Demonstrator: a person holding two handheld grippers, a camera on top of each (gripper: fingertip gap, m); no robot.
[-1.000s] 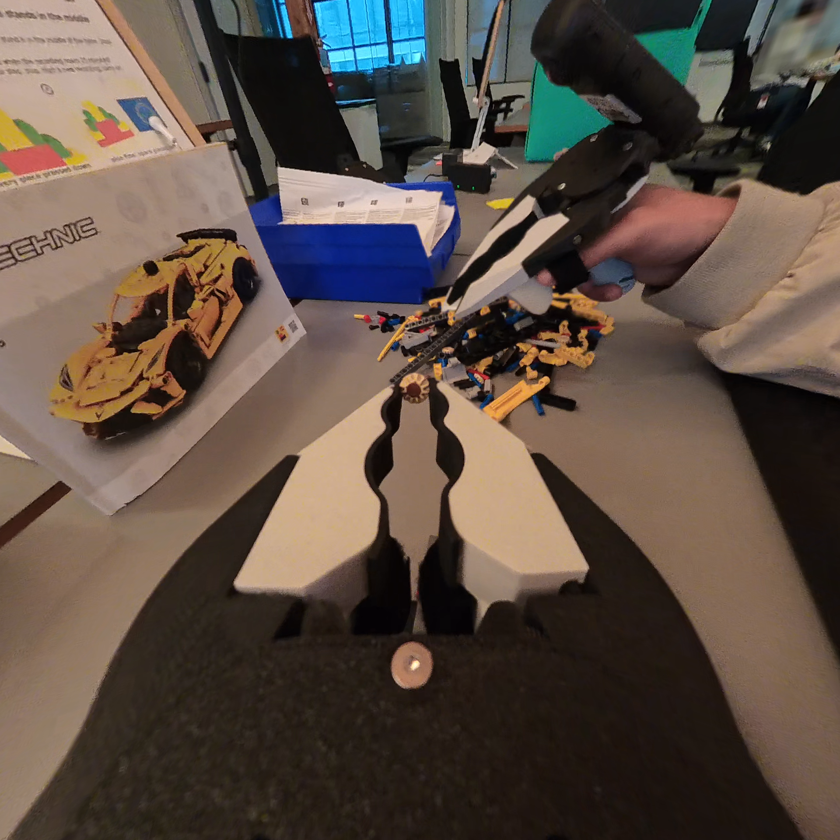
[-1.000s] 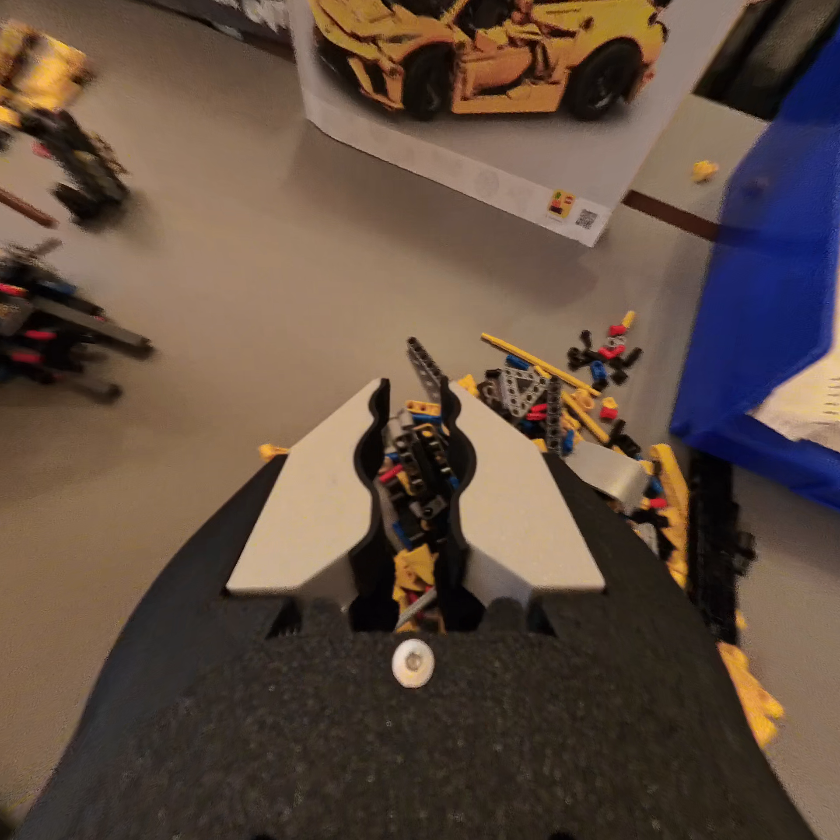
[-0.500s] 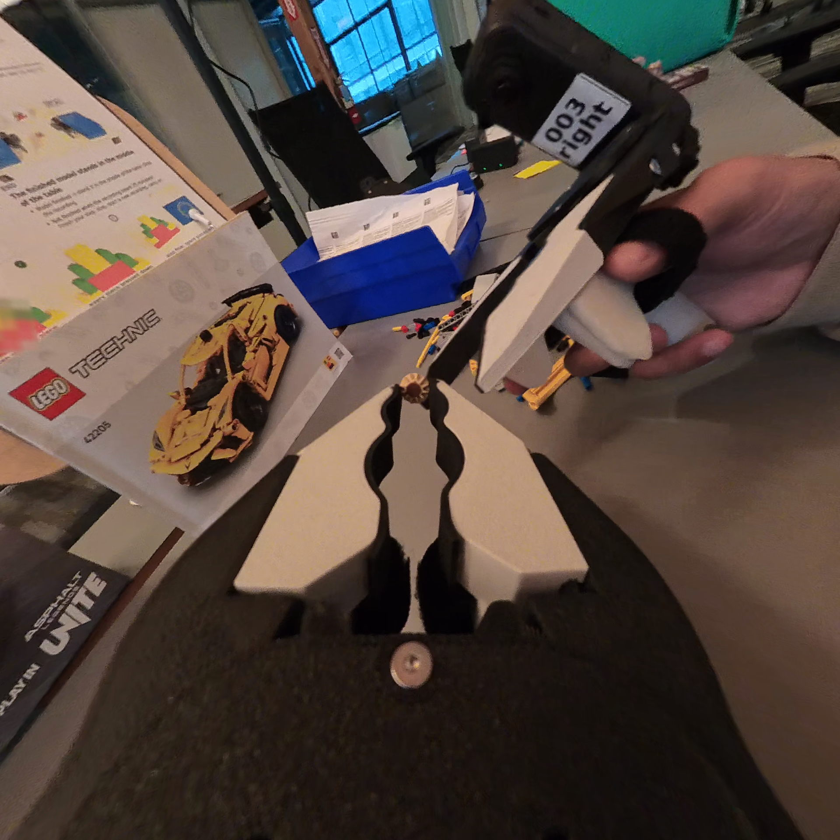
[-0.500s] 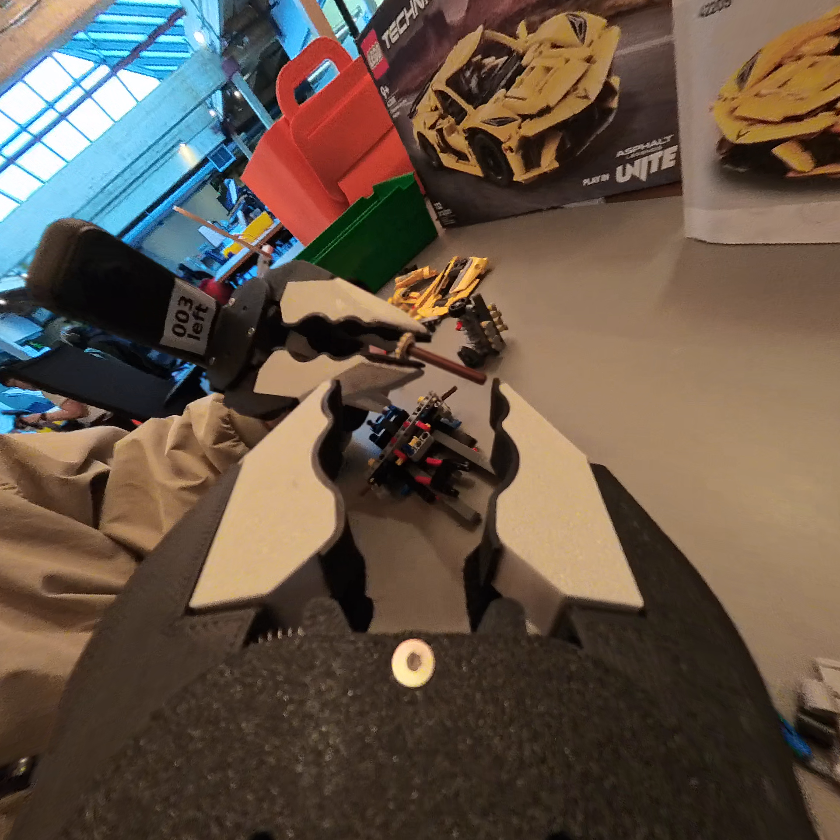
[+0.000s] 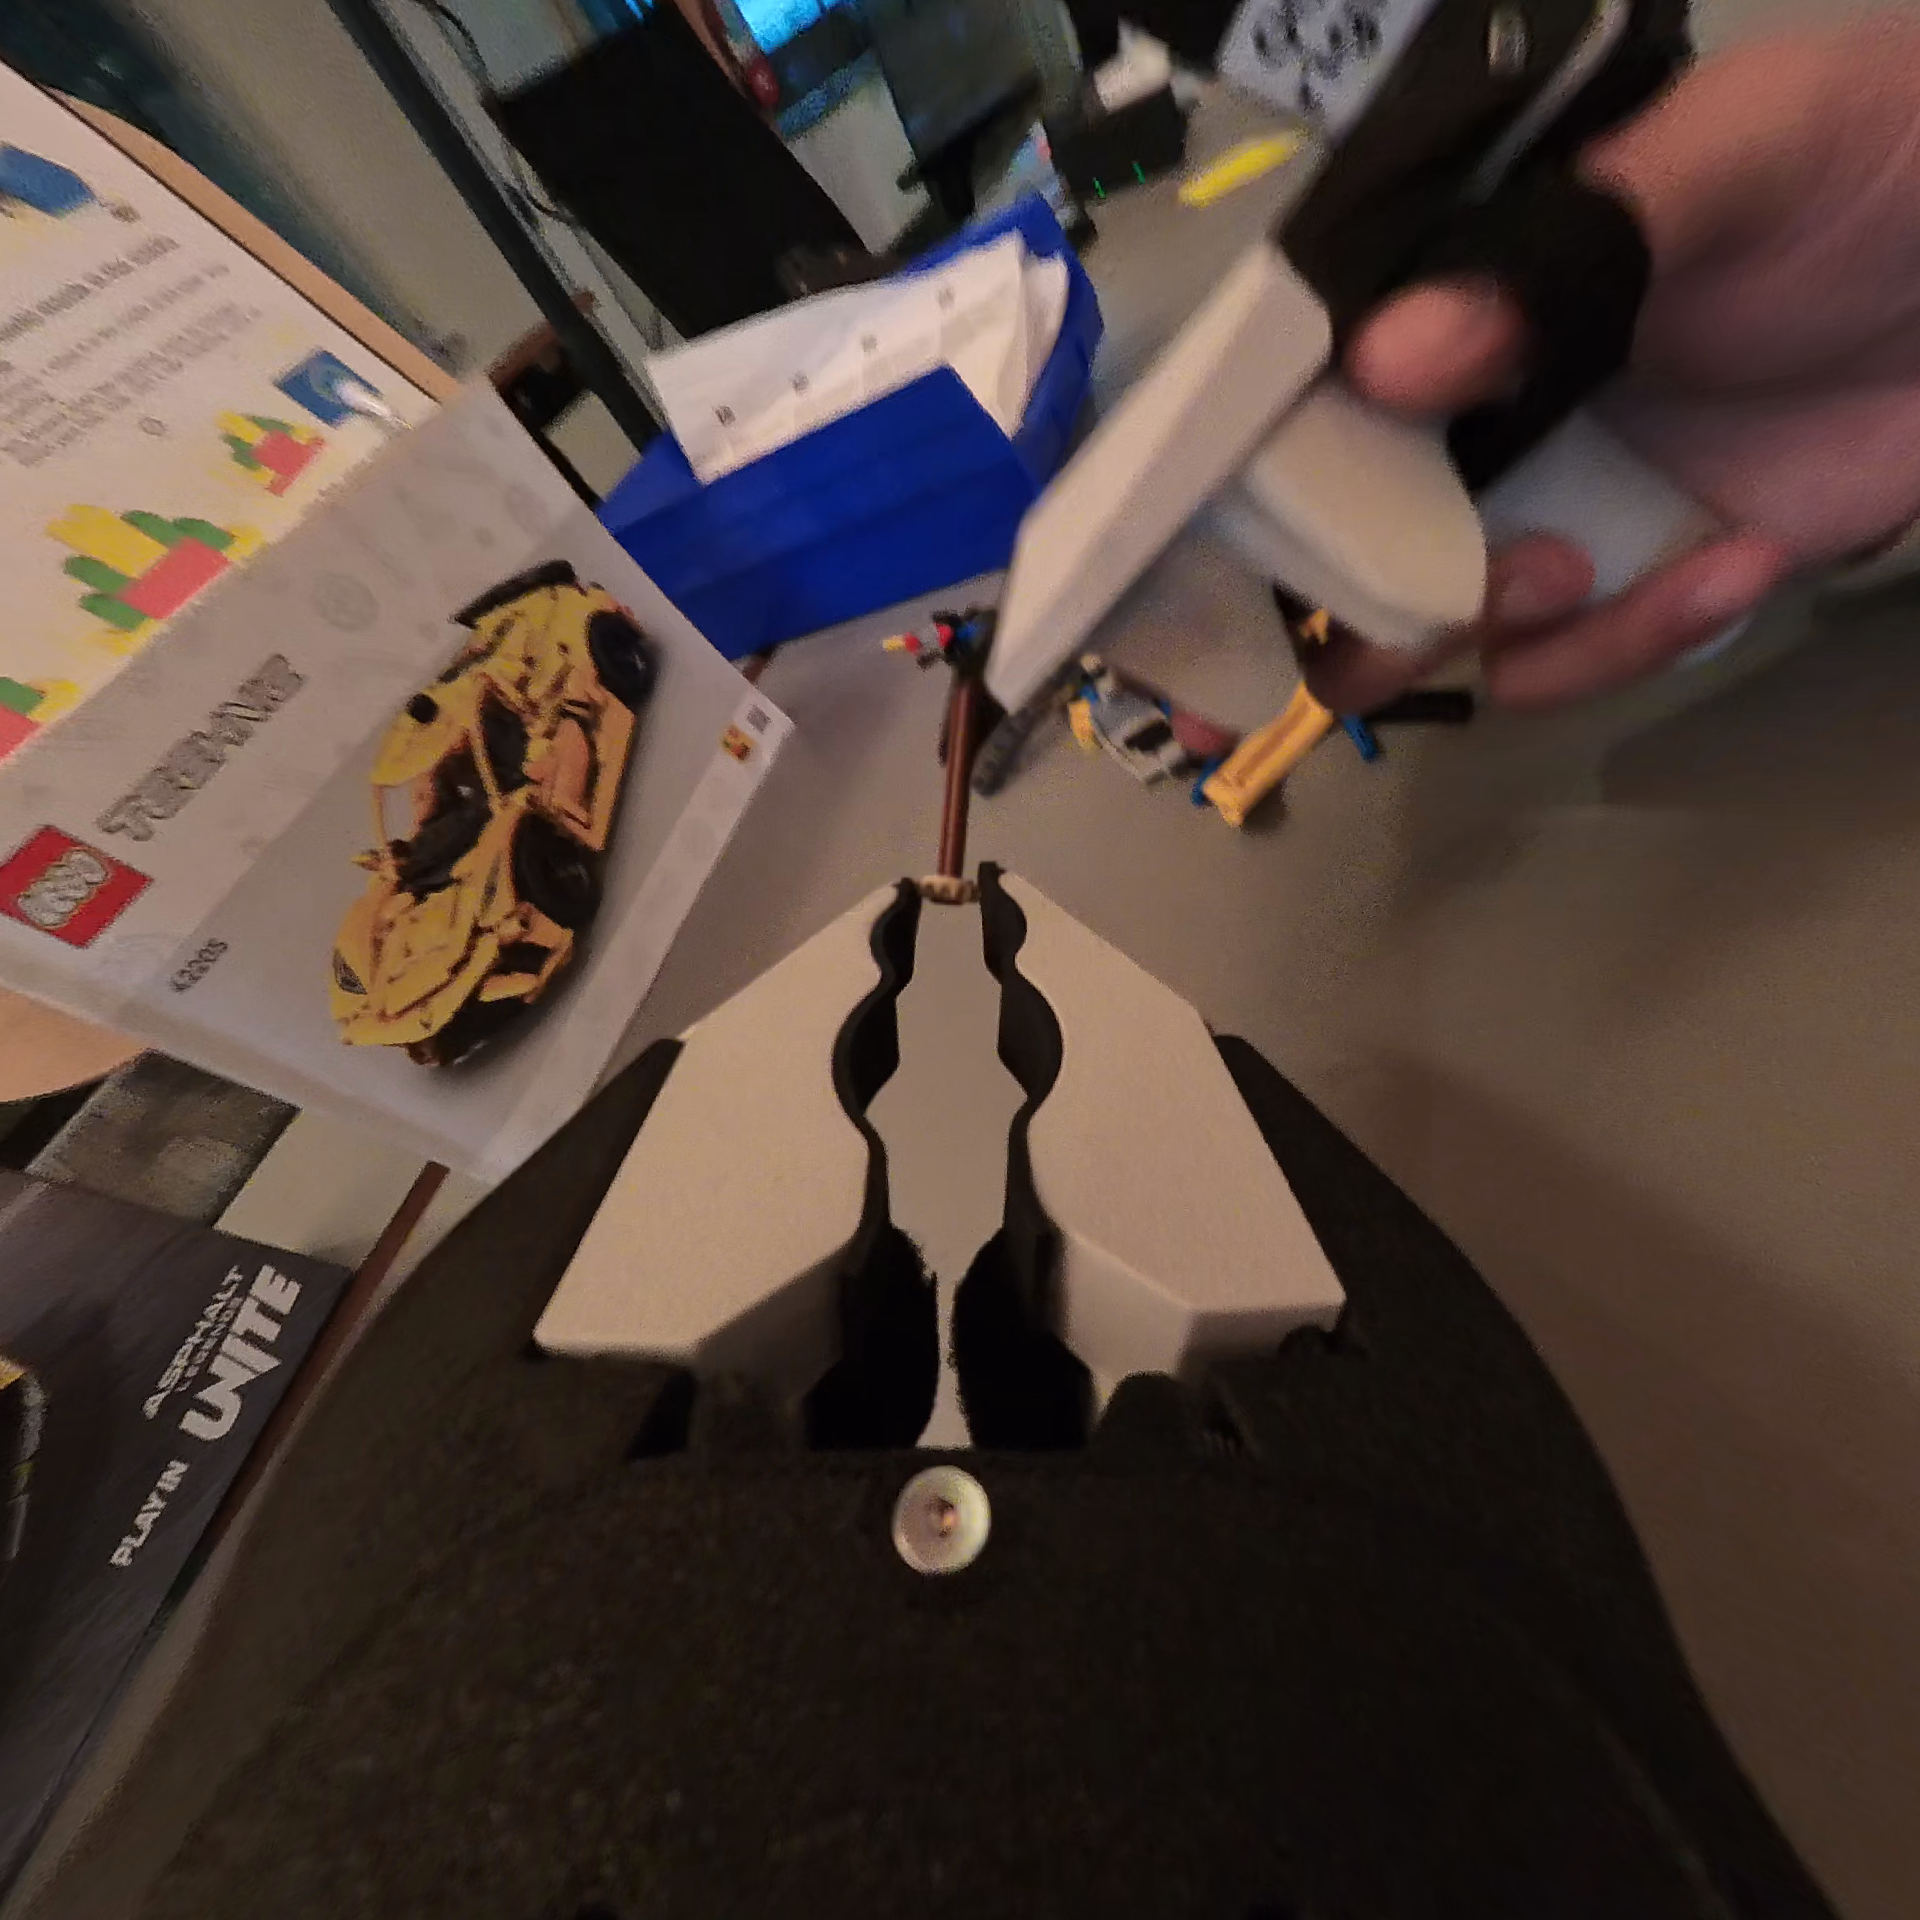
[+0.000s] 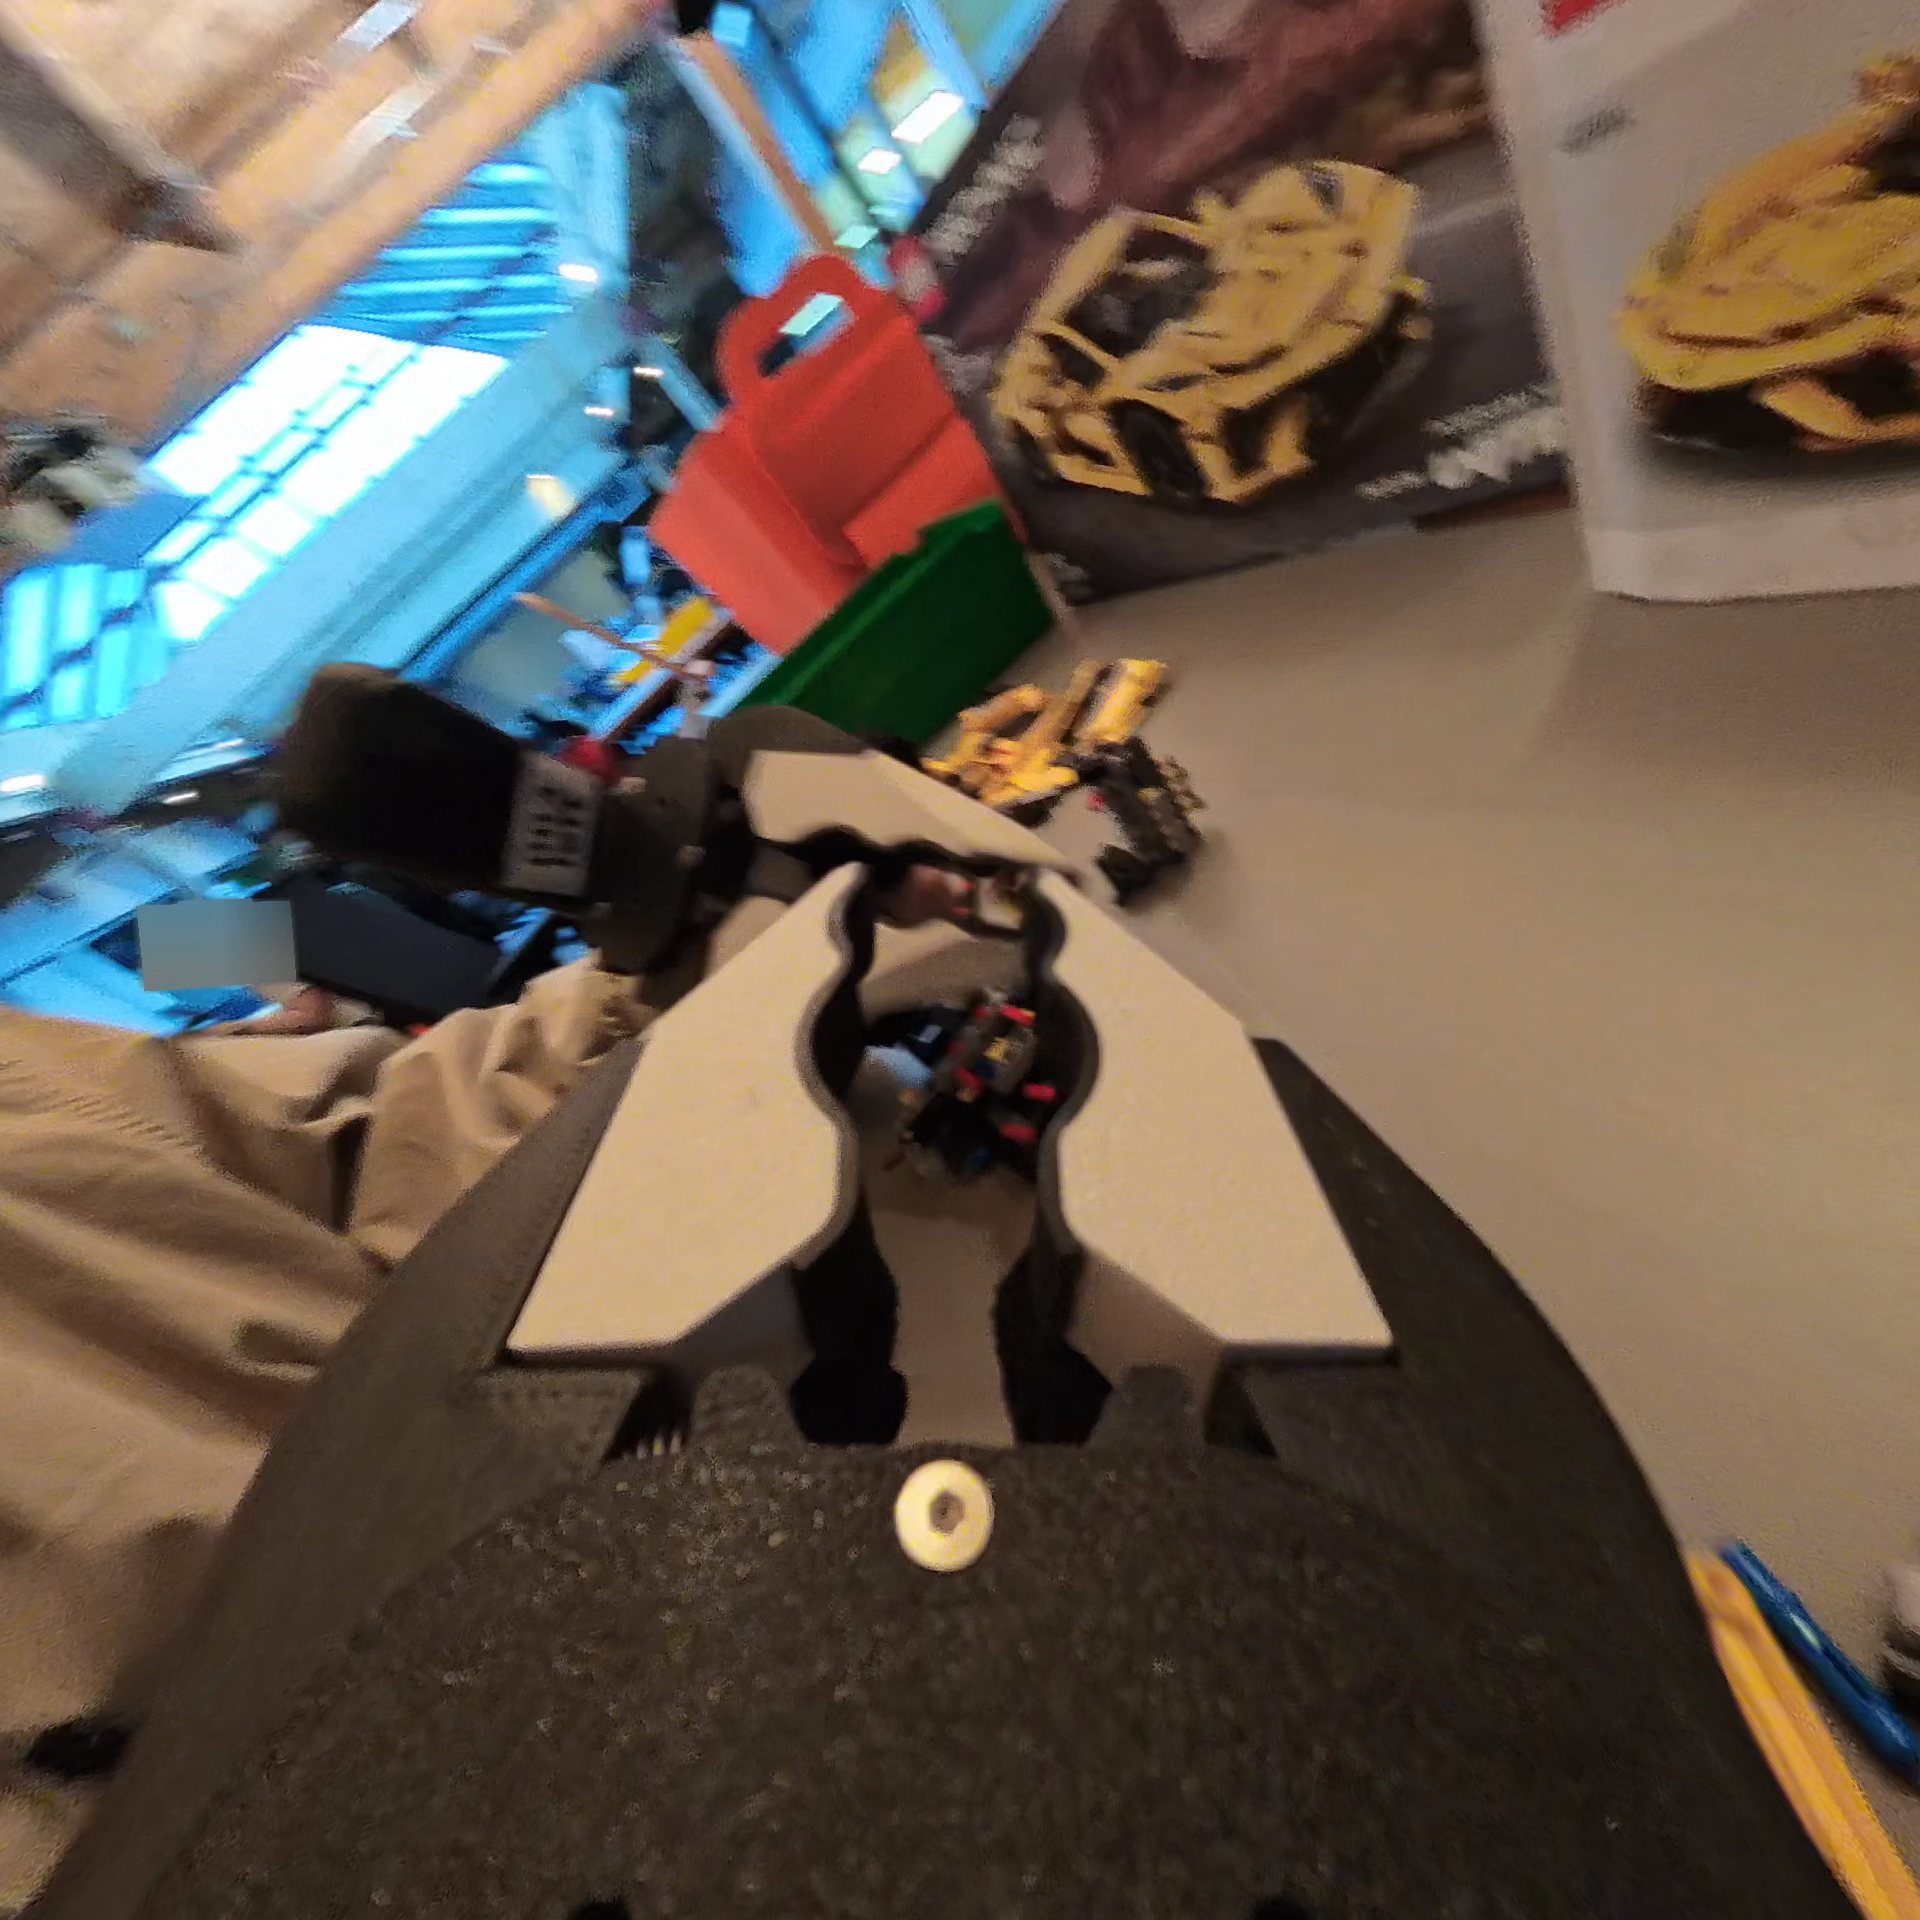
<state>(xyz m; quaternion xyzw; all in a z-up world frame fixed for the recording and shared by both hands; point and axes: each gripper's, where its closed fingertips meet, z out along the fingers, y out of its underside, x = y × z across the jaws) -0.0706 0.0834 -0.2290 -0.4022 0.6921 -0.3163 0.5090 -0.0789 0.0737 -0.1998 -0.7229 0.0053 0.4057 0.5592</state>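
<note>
My left gripper (image 5: 940,883) is shut on a small tan gear (image 5: 940,889) at its fingertips. A thin brown axle (image 5: 956,769) runs through the gear and sticks out forward. The right gripper's broad grey finger (image 5: 1132,488), held by a hand (image 5: 1766,343), meets the far end of that axle. In the right wrist view my right gripper (image 6: 951,888) has its jaws narrowed, with a gap left. The axle end (image 6: 935,900) and the tip of the left gripper's finger (image 6: 883,805) lie between them. The view is blurred and no grip shows.
A booklet with a yellow car (image 5: 416,779) leans at the left, a dark box (image 5: 156,1403) below it. A blue bin of papers (image 5: 862,509) stands behind loose pieces (image 5: 1236,738). A black sub-assembly (image 6: 982,1070), a yellow part-built model (image 6: 1070,727) and red and green containers (image 6: 831,457) lie beyond. Both grippers' tips are close together, under 4 cm apart.
The right gripper has come in onto the axle and its jaws have narrowed from wide open. The left gripper still holds the gear; the axle now shows pointing forward.
</note>
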